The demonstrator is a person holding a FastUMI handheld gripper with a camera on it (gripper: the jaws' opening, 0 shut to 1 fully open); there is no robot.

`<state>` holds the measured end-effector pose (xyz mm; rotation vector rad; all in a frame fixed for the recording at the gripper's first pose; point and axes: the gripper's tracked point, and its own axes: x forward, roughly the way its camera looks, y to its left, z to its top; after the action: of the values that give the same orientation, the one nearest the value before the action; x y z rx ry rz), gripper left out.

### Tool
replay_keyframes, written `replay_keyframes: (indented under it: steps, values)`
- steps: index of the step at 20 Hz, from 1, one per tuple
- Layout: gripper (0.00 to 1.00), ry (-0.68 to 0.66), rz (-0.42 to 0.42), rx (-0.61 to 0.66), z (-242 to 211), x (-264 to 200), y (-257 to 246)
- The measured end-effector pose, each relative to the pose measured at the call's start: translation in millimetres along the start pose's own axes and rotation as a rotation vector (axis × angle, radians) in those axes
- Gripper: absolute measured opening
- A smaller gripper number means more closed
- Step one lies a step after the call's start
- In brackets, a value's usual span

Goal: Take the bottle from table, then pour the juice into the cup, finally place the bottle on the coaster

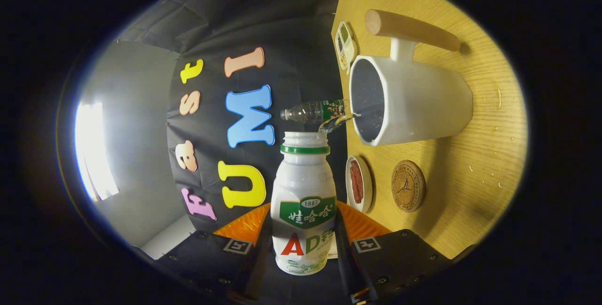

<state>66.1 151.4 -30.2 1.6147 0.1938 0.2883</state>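
Pour step in progress. Tongs (304,248) are clamped on the bottle (304,201), one finger on each side of the lower body, around the label band. Bottle is uncapped, mouth pointing ahead of the tongs toward the cup (409,102).

The whole view is rolled about a quarter turn: the bench (475,164) reads as a vertical wall next to the bottle, so I judge the hand has rotated the tongs sideways to tip the bottle. A thin stream of liquid (337,122) leaves the bottle mouth and crosses to the cup's rim; it looks to be landing inside.

Relative to the cup:
- coaster (408,186) lies on the bench just beside the cup's base, apart from it, nothing on it
- small dish (359,183) with something red sits next to the coaster, on the side toward the booth wall
- a clear bottle (314,111) stands behind the cup's mouth, near the wall
- a divided spice dish (345,45) sits near the cup's long wooden handle (411,29)
- some droplets on the bench past the cup

Handling judgement: thin plastic bottle, light and getting lighter as it empties. The wall will flex if squeezed hard, and the smooth label could slip. The grip at the wide lower body is sensible; stay off the neck. With no cap, level it before moving to the coaster. The cup is top-heavy with that handle; don't nudge the rim.
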Motion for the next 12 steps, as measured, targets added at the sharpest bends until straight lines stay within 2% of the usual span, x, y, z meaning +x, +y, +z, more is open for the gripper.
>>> replay_keyframes:
  steps: [12]
  values:
    - [0.64,-0.005,0.016,0.046,-1.8,1.7,3.0]
